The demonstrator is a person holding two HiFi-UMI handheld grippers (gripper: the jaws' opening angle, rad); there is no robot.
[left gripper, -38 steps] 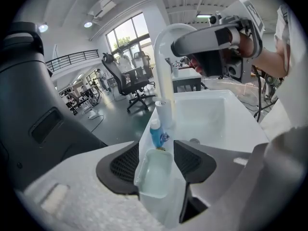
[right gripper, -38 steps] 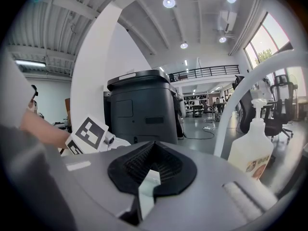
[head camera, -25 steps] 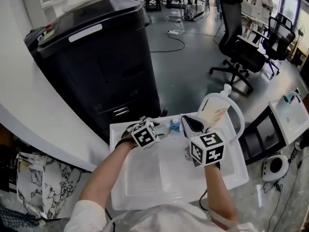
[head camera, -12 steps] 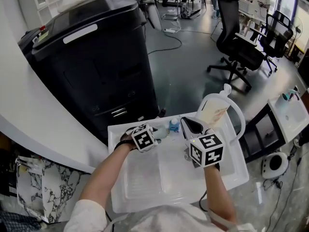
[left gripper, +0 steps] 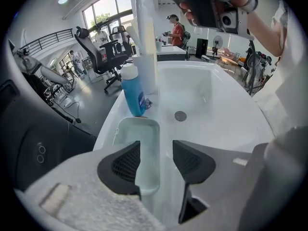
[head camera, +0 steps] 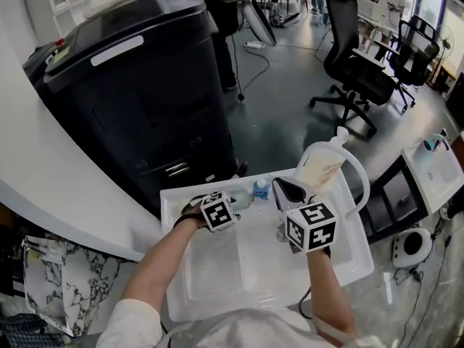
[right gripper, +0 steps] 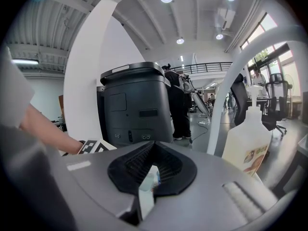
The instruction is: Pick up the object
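Left tongs [left gripper: 156,160]: spread moderately wide with nothing gripped. Pads set on either side of the near right rim of the pale tray [left gripper: 139,138], apparently so that a squeeze would catch that thin wall.
Right tongs [right gripper: 153,170]: pressed together on a small pale piece [right gripper: 148,189] with a blue edge, too small to identify. Held above the basin, probably to stay clear of the other side's work.
Pale tray: most likely the object to pick up. Flat on the ledge of the counter [left gripper: 226,124], left of the basin, not yet lifted.
Blue bottle [left gripper: 133,90]: upright just beyond the tray's far end, close enough to be knocked by a forward push.
Faucet [left gripper: 144,37]: white column behind the bottle, arching over the basin.
Pump bottle [right gripper: 248,138]: upright under the faucet's arch, beside the right tongs.
Drain [left gripper: 180,115]: in the basin floor, well apart from the tray.
Black machine [head camera: 138,85]: against the counter's far side, no part in the work.
Next move: probably closing on the rim, then a straight lift. A shallow wall and wet-looking plastic suggest a risk of slipping.
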